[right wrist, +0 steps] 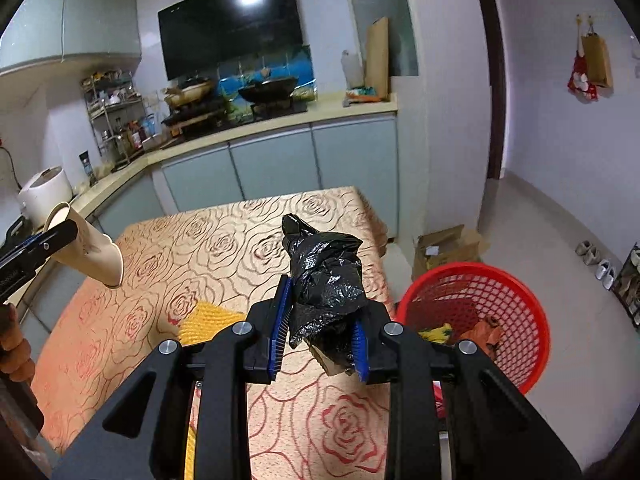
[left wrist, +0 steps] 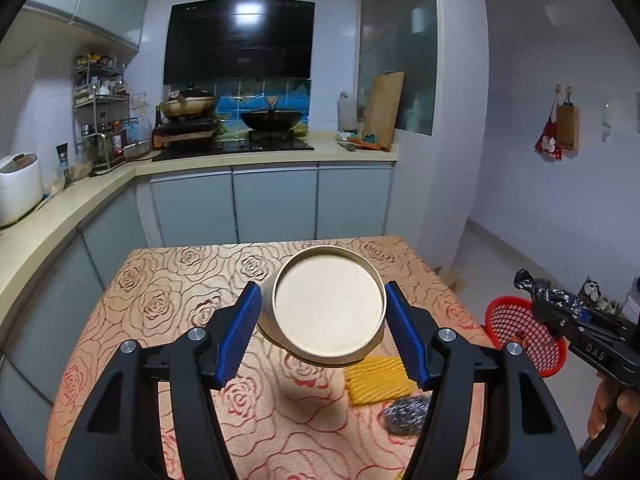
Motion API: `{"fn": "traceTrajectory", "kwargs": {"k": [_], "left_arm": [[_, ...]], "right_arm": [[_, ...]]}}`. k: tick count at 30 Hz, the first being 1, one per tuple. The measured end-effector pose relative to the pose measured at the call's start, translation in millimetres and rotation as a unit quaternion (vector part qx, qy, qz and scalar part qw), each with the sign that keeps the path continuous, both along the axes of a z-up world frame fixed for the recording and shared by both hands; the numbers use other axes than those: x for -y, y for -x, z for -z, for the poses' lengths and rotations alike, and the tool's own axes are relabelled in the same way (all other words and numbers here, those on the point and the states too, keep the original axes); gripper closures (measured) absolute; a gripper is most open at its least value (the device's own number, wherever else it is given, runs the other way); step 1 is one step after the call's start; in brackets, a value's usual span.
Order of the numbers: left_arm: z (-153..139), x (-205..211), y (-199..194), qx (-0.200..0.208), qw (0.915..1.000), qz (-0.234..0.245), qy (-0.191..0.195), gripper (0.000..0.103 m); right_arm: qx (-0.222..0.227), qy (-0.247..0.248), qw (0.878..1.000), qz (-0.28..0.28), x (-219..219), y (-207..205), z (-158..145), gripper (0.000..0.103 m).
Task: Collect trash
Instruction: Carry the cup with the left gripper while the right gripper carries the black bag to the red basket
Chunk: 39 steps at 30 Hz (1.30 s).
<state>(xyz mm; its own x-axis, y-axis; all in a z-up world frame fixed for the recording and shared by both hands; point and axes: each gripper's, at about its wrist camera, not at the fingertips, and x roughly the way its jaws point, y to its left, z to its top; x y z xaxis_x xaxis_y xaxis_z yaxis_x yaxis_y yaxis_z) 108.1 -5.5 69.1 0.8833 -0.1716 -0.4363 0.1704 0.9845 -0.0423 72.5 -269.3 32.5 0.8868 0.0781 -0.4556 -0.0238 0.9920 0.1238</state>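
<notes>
Left wrist: left gripper (left wrist: 324, 316) clamped on a beige cup (left wrist: 329, 307) (bottom facing camera) between the blue pads (left wrist: 240, 332), above the table (left wrist: 168, 280); yellow cloth (left wrist: 378, 380) and steel scourer (left wrist: 406, 412) below the right finger.

Right wrist: right gripper (right wrist: 320, 328) pinching a crumpled black bag (right wrist: 326, 280); red basket (right wrist: 472, 312) just right of the fingers.

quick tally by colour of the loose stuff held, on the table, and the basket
beige: 1, paper cup held above the table
black: 1, crumpled bag held
yellow: 1, cloth
silver: 1, steel scourer
red: 1, mesh basket
total: 5
</notes>
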Motion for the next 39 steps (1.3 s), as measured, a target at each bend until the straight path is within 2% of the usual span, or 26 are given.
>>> {"fn": "traceTrajectory", "kwargs": {"k": [9,20,23,30,39], "left_arm": [[-9,54,0,0.014,0.9982,0.058,-0.001,0.042],[-14,138,-16,0.009,0.9892,0.146,0.007,0.042],[-10,160,-20,0.0,0.9864,0.164,0.008,0.042],[9,201,-42,-0.041,0.9757,0.212,0.039,0.042],[39,242,-66,-0.078,0.9658,0.244,0.042,0.042]], "right_arm": [[0.013,-0.003,0.999,0.048,40,18,-9,0.076],[0.017,-0.005,0.994,0.112,95,39,-9,0.076],[0.013,-0.007,0.992,0.127,108,41,-6,0.076],[0.005,-0.009,0.989,0.148,126,42,3,0.076],[-0.015,-0.013,0.986,0.164,143,32,19,0.076]]}}
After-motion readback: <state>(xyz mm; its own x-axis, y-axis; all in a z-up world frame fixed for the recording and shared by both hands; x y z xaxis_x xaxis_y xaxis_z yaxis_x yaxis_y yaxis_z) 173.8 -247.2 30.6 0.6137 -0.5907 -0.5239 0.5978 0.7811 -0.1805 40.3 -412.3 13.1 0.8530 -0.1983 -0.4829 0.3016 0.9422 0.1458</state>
